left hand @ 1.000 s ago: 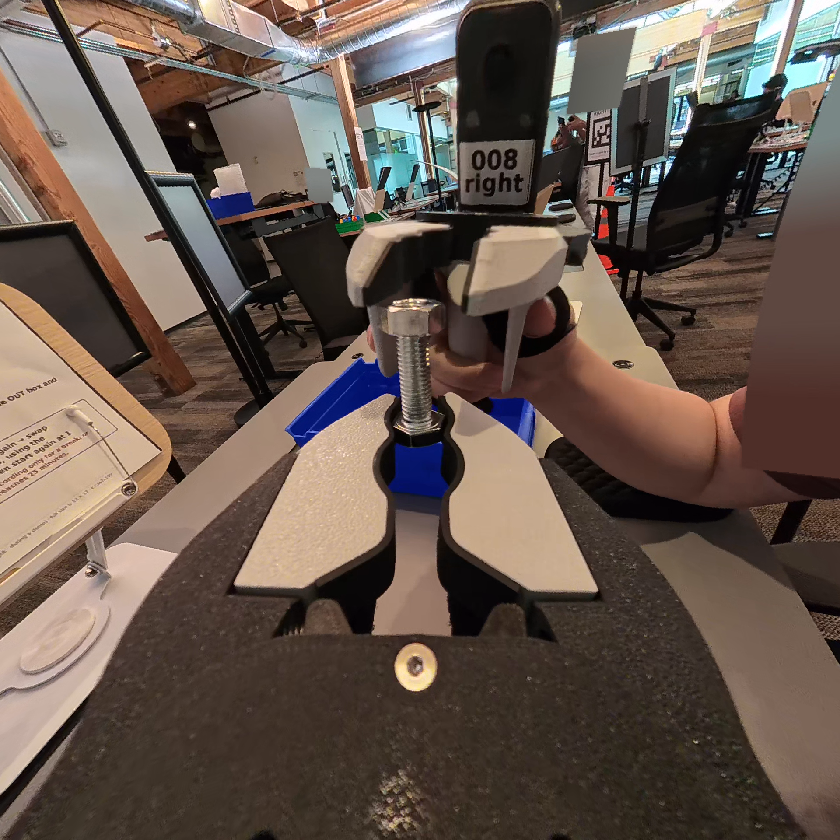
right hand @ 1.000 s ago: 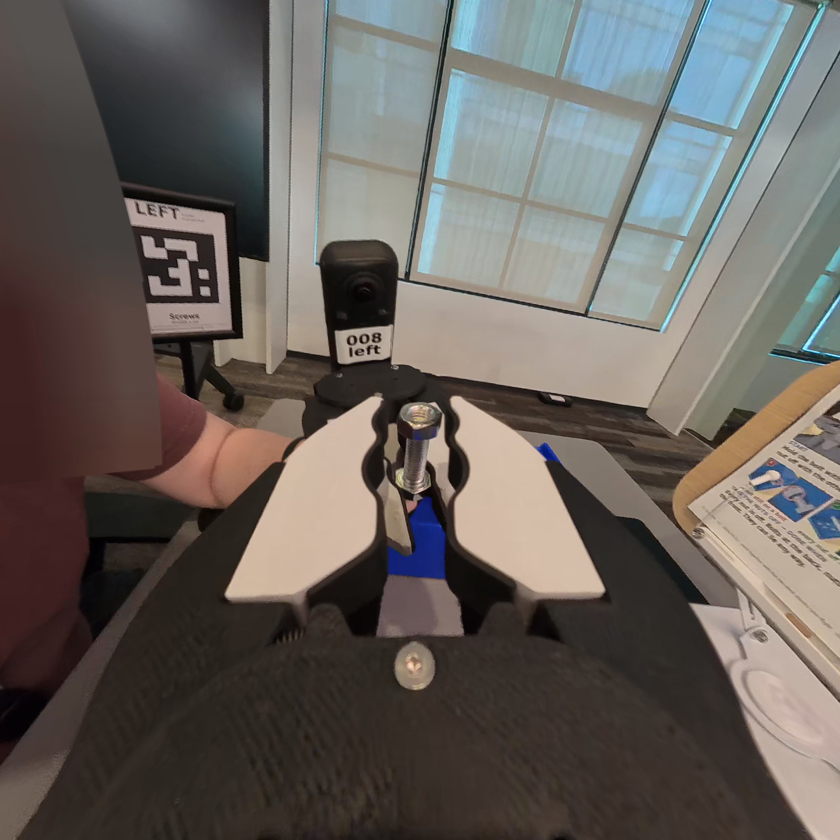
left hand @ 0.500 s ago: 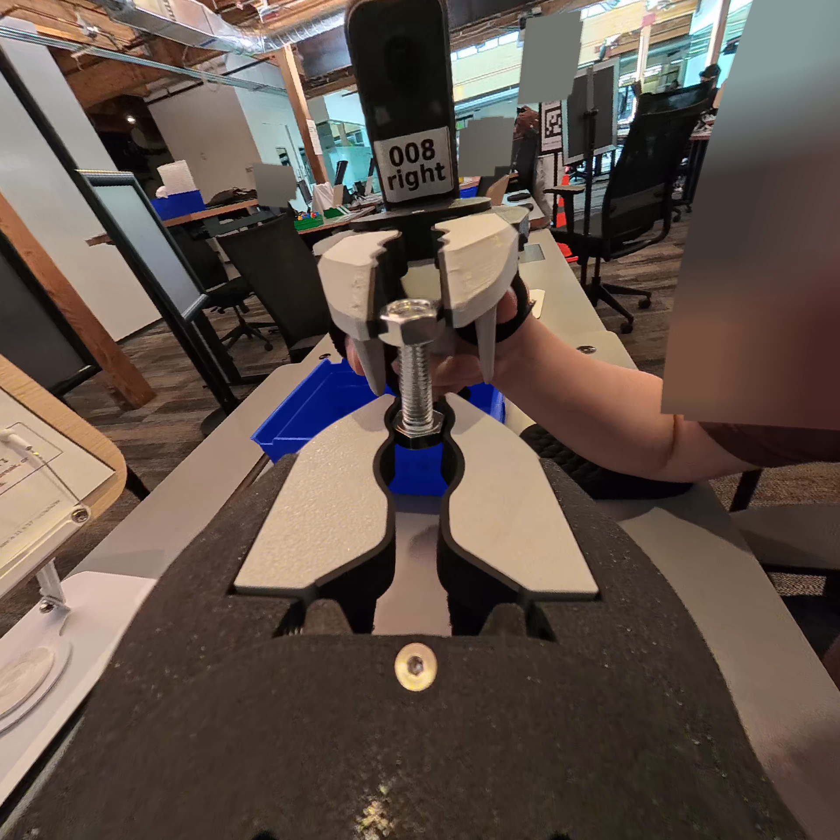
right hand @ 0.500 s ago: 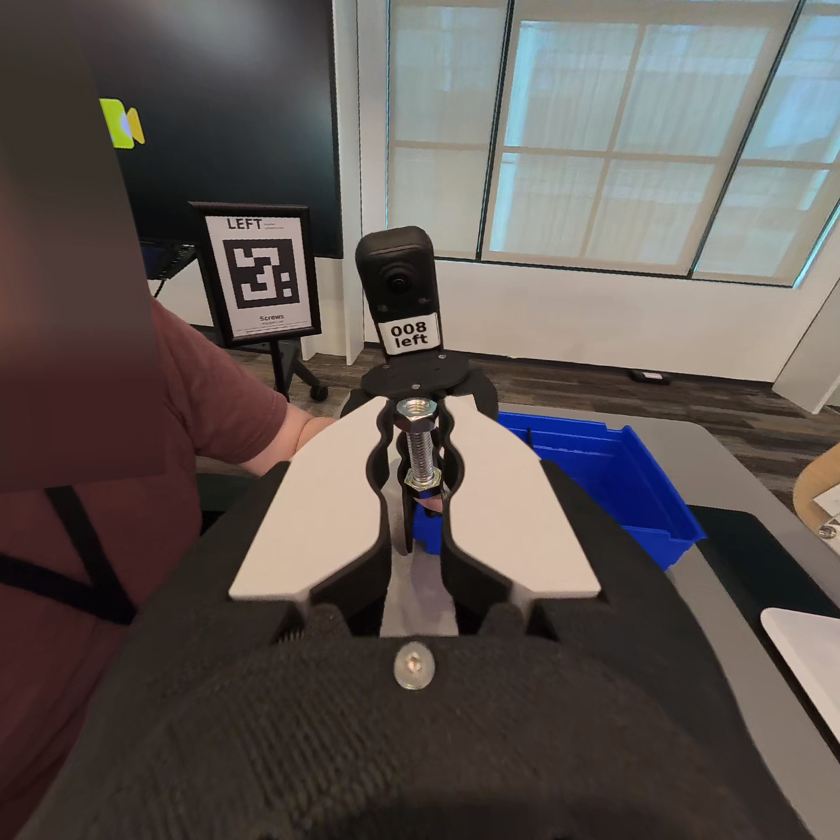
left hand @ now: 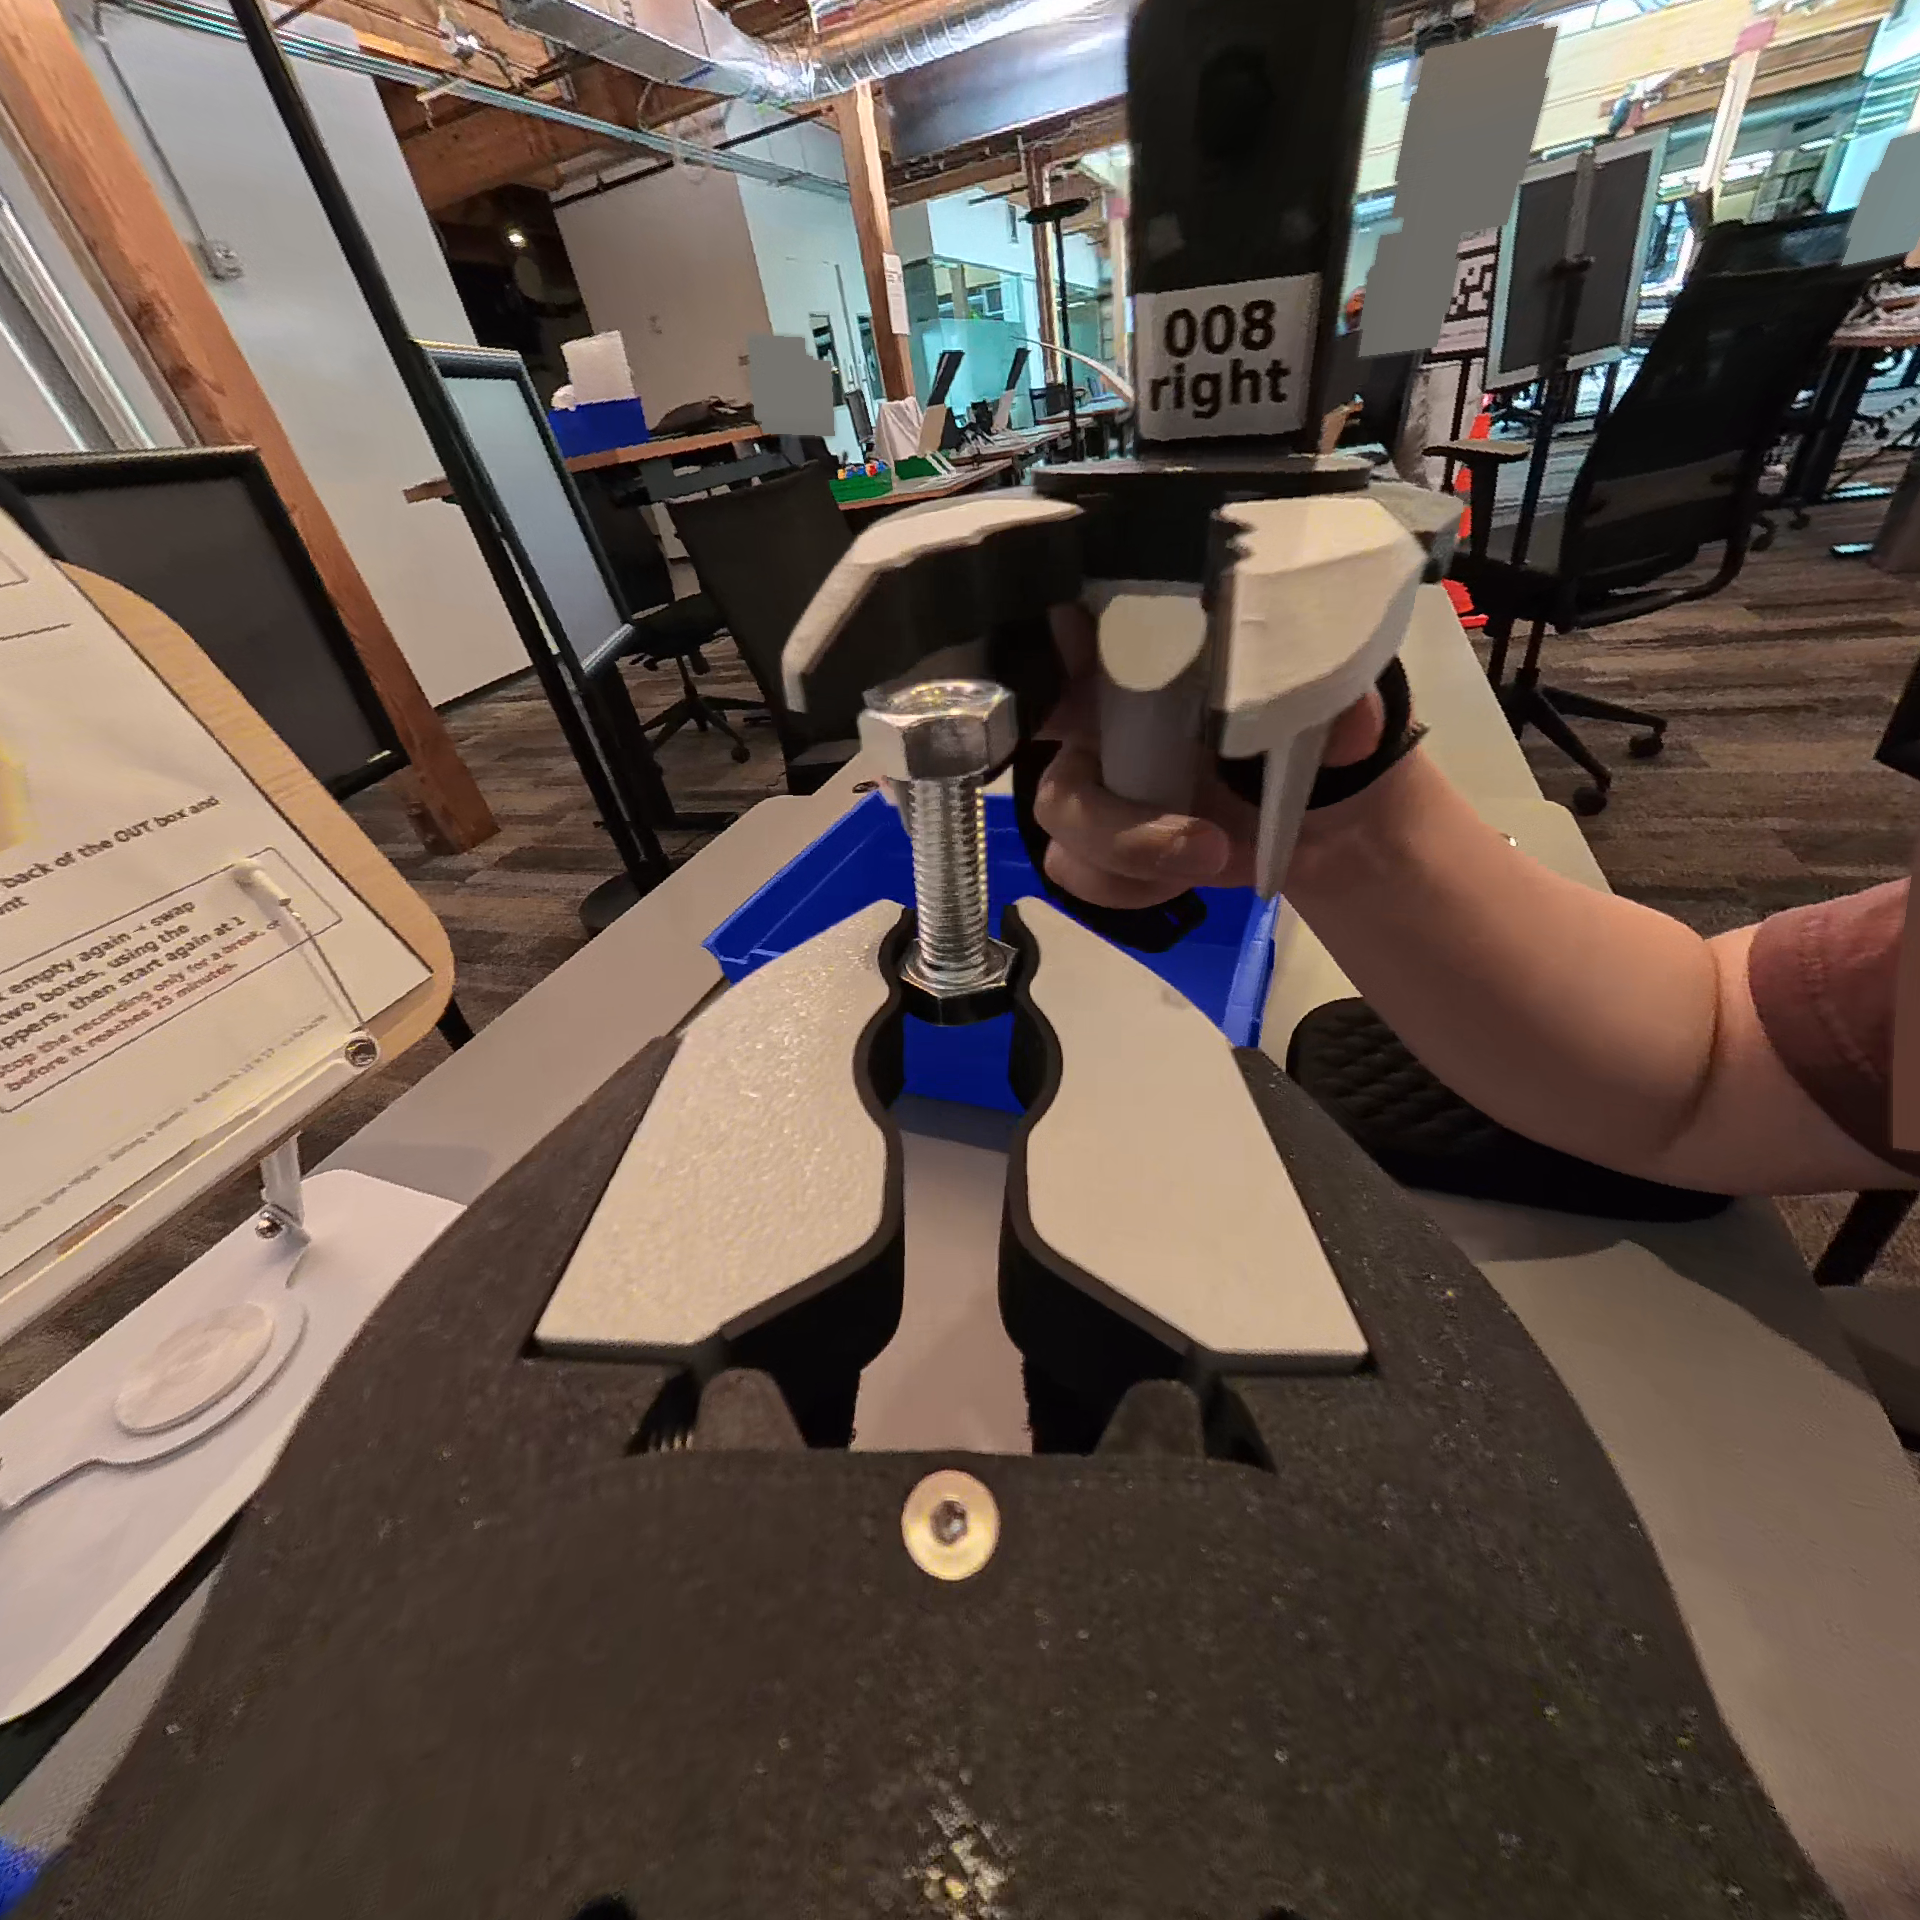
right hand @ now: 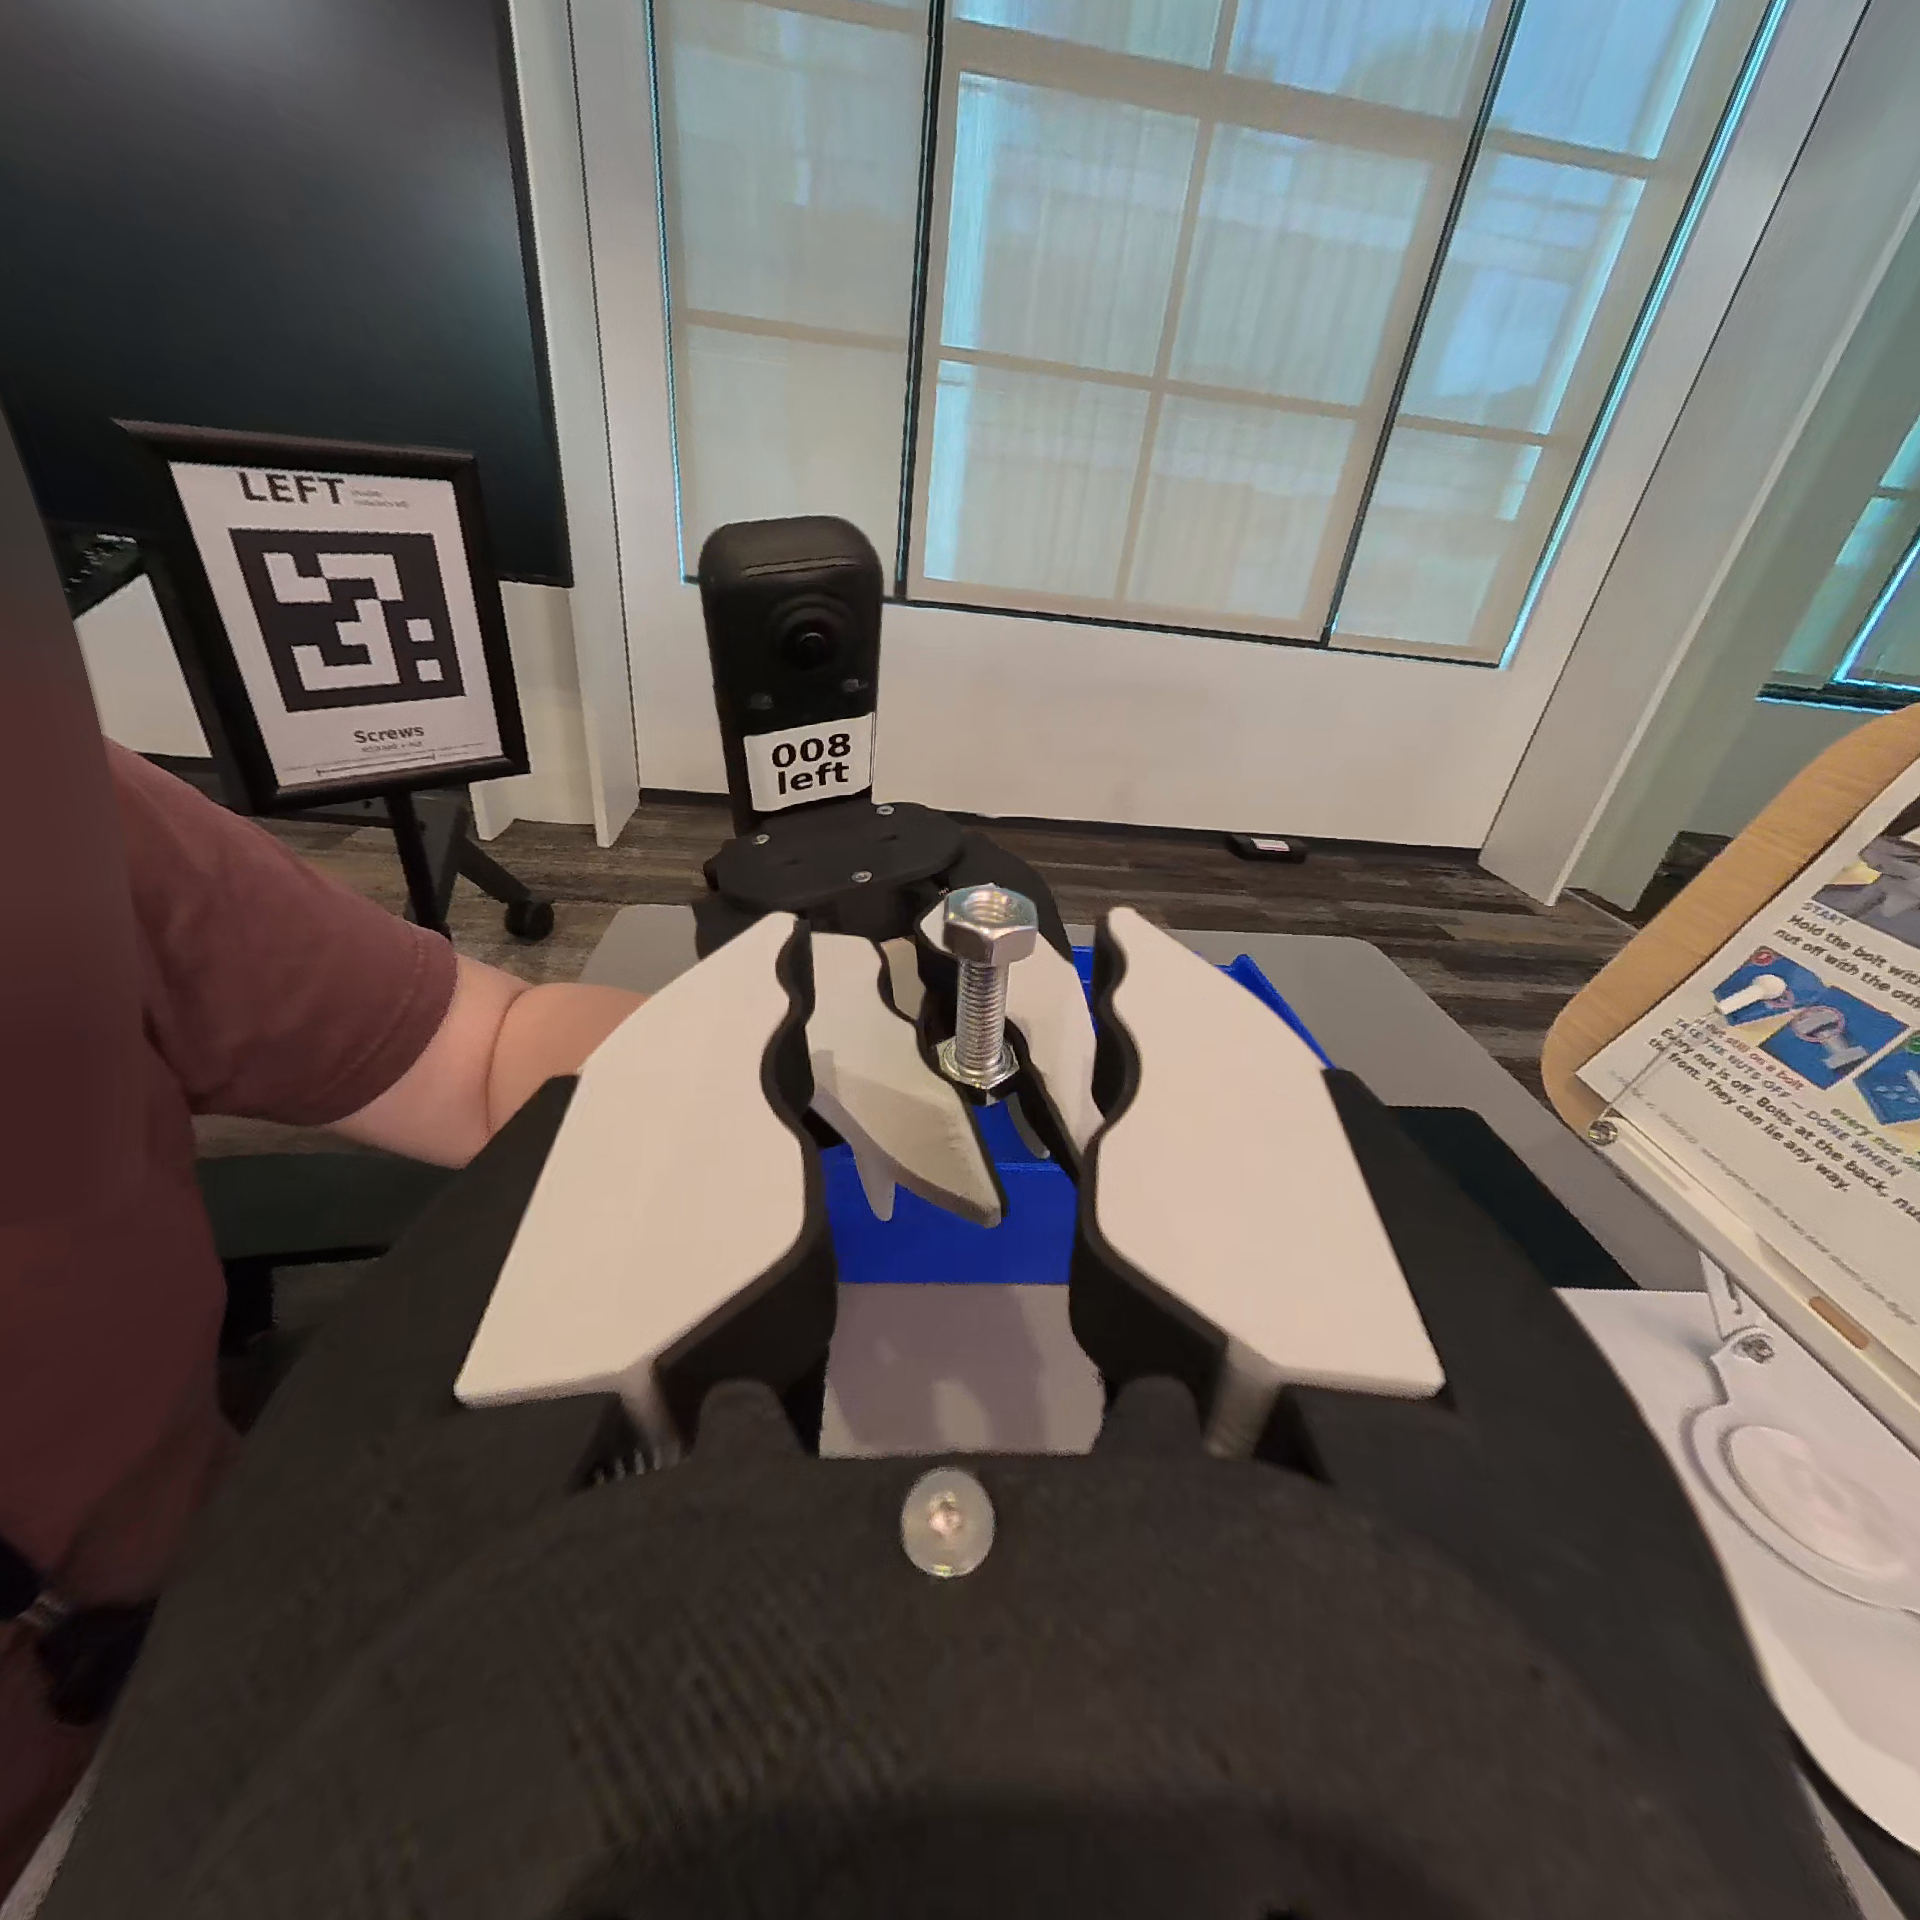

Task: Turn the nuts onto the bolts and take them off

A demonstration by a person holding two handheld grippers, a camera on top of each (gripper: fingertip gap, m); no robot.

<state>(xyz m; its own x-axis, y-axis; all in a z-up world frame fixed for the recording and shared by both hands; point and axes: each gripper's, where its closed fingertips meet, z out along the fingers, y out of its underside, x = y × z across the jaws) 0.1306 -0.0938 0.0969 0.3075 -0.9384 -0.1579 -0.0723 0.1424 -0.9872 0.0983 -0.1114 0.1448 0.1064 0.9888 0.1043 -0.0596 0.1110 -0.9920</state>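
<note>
One bolt [left hand: 943,831] stands upright above the blue bin [left hand: 821,914], its nut [left hand: 954,982] clenched in the left gripper [left hand: 954,997]. The right gripper [right hand: 951,1049] is spread wide, released; regripping off-centre could tilt the bolt and jam the thread.

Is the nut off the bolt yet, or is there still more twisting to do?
Not off yet. The nut sits at the low end of the bolt, clamped in the left gripper. The right gripper is open, clear of the bolt head. Left: more twisting, then dropping them in the blue bin.
</note>
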